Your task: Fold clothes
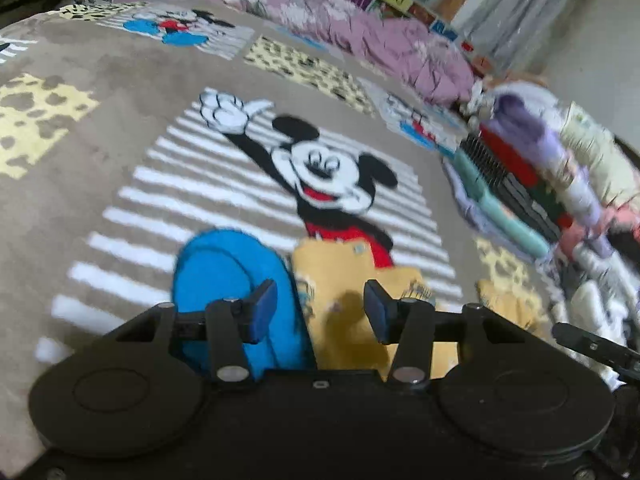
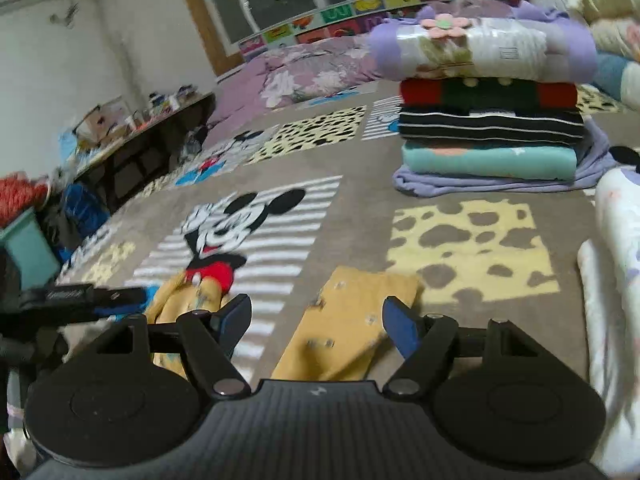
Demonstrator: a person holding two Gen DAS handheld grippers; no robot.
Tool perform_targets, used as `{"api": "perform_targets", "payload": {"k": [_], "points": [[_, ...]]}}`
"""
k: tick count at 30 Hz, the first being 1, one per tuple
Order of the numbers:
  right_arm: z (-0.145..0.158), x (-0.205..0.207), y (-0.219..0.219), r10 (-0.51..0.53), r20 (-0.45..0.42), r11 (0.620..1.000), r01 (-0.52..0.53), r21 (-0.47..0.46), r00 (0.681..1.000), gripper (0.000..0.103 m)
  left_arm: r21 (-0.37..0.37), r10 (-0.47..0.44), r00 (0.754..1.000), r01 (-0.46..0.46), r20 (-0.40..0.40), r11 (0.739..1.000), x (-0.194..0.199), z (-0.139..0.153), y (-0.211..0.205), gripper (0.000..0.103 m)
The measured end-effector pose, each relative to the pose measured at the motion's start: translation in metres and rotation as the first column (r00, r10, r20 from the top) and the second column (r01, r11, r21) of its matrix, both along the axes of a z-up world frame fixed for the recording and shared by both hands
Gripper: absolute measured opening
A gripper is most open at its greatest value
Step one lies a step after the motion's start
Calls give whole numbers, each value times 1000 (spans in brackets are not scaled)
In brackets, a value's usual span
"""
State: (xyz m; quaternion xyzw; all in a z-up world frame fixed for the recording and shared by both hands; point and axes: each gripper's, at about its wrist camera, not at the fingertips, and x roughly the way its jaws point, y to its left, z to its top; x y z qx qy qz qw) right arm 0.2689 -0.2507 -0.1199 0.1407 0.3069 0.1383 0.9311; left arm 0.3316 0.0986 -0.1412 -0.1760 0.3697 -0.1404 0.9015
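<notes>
The yellow garment (image 1: 344, 304) was spread flat on the cartoon-print blanket (image 1: 120, 184) of the bed, just ahead of and beneath both tongs. The left tongs (image 1: 320, 308) were seen about half open, with nothing gripped; one part of the garment lay below the gap between the pads and reached past the right-hand pad. The right tongs (image 2: 316, 320) were seen wide open and empty, with another yellow panel (image 2: 348, 328) lying on the blanket under the gap, apart from both pads. A second, rumpled part of the yellow cloth (image 2: 180, 300) was seen by the left-hand pad in that view.

The garment's near edge was hidden under the black tong bodies in both views, so its whole shape could not be made out. A stack of folded clothes (image 2: 488, 120) was set farther back on the bed. Pale cloth (image 2: 612, 280) was cut off at the right edge, and much of the scene was blurred.
</notes>
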Motion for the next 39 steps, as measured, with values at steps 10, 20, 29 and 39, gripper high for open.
{"api": "perform_targets", "payload": {"k": [10,20,29,39], "points": [[-17,-36,-1,-61,-21,995,62,77,998,72,87,-5,1000,3,22,996,-1,-7,-10,4],[-22,-96,-19,-129,-31,976,132,174,991,73,117,-21,993,7,115,993,-26,25,-12,48],[-33,-118,-3,-96,-92,980,110,166,991,73,139,-210,970,193,122,971,-115,48,-37,56],[-44,-147,-2,-74,-129,967,102,232,989,61,302,-313,947,278,70,912,-172,26,-85,57]]}}
